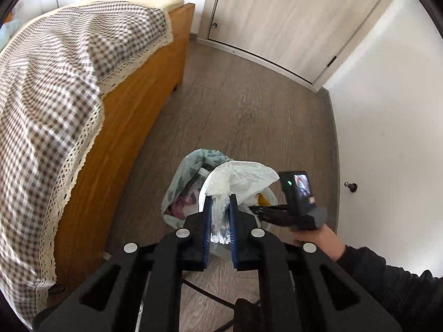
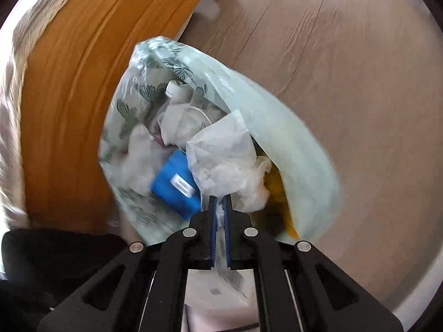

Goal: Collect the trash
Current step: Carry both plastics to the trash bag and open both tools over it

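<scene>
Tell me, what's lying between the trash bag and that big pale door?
Only bare wooden floor. The left wrist view shows it running from the trash bag to the door.

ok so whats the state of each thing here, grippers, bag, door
left gripper: shut on a bunched white plastic bag
right gripper: shut on thin white plastic at the trash bag's mouth
trash bag: open, on the floor beside the bed frame, filled with rubbish
blue packet: inside the trash bag
white bottle: capped, inside the trash bag
sliding door: closed
</scene>
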Demonstrator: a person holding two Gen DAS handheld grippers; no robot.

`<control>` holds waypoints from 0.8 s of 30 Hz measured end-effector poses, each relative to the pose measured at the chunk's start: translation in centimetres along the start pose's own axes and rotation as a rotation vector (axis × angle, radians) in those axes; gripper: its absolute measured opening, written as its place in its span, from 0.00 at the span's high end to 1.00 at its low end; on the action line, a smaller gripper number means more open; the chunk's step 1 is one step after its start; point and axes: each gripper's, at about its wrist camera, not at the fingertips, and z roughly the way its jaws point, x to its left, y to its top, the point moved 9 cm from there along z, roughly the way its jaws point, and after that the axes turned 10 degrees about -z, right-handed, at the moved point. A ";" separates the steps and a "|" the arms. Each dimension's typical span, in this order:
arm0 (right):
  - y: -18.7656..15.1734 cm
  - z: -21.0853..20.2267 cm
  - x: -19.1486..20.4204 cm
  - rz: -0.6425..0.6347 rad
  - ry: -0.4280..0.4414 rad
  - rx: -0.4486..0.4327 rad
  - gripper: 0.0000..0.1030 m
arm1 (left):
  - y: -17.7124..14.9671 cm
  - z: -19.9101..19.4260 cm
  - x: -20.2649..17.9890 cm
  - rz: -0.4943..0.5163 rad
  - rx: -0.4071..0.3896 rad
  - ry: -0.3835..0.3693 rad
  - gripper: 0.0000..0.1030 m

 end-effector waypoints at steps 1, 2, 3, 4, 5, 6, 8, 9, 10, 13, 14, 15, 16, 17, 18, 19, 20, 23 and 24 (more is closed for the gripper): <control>0.2 0.6 -0.2 0.025 0.037 0.011 0.95 | 0.0 0.2 -0.2 0.003 0.005 0.000 0.91; 0.1 1.3 -0.2 0.043 0.072 0.031 0.95 | -0.1 0.4 -0.4 0.008 0.010 0.001 0.91; 0.0 1.9 0.0 0.045 0.097 0.053 0.94 | -0.2 0.7 -0.6 0.013 0.015 0.003 0.91; -0.2 2.5 0.3 0.031 0.107 0.081 0.94 | -0.2 0.9 -0.8 0.018 0.022 0.003 0.91; -0.3 2.6 0.4 0.002 0.085 0.100 0.94 | -0.2 1.2 -1.0 0.024 0.032 0.002 0.91; -0.2 2.4 0.5 -0.033 0.043 0.102 0.88 | -0.3 1.5 -1.2 0.032 0.043 0.000 0.91; 0.3 1.0 0.4 -0.094 -0.049 0.071 0.57 | 0.0 2.5 -1.5 0.046 0.066 0.000 0.91; 0.6 0.0 0.3 -0.111 -0.092 0.041 0.39 | -0.2 3.0 -1.8 0.054 0.083 -0.003 0.91; 1.0 -1.1 0.1 -0.125 -0.122 0.005 0.35 | -0.3 3.5 -2.1 0.058 0.098 -0.005 0.91; 1.8 -3.5 -0.5 -0.131 -0.138 -0.043 0.35 | -0.4 5.1 -3.2 0.080 0.137 -0.003 0.91; 1.8 -4.4 -0.7 -0.126 -0.148 -0.054 0.35 | -0.5 5.6 -3.6 0.088 0.148 -0.001 0.91; 1.8 -5.4 -0.7 -0.126 -0.159 -0.068 0.35 | -0.8 6.1 -4.1 0.101 0.160 -0.001 0.91; 1.9 -6.5 -0.5 -0.136 -0.161 -0.091 0.35 | -1.0 6.7 -4.6 0.111 0.175 -0.004 0.91; 1.8 -7.6 -0.2 -0.144 -0.164 -0.118 0.35 | -1.2 7.3 -5.0 0.118 0.193 -0.008 0.91; 2.0 -9.0 -0.5 -0.145 -0.171 -0.145 0.35 | -1.6 8.1 -5.5 0.126 0.220 -0.014 0.91; 2.2 -10.1 -0.5 -0.142 -0.178 -0.172 0.35 | -2.0 9.0 -5.9 0.134 0.251 -0.016 0.90; 2.4 -11.2 -0.8 -0.134 -0.185 -0.190 0.35 | -2.3 10.1 -6.2 0.144 0.280 -0.008 0.90; 2.1 -14.5 -2.8 -0.100 -0.227 -0.245 0.34 | -3.1 13.8 -6.6 0.163 0.353 0.038 0.90; 1.7 -15.3 -3.3 -0.091 -0.235 -0.261 0.32 | -3.5 14.9 -6.7 0.161 0.377 0.045 0.90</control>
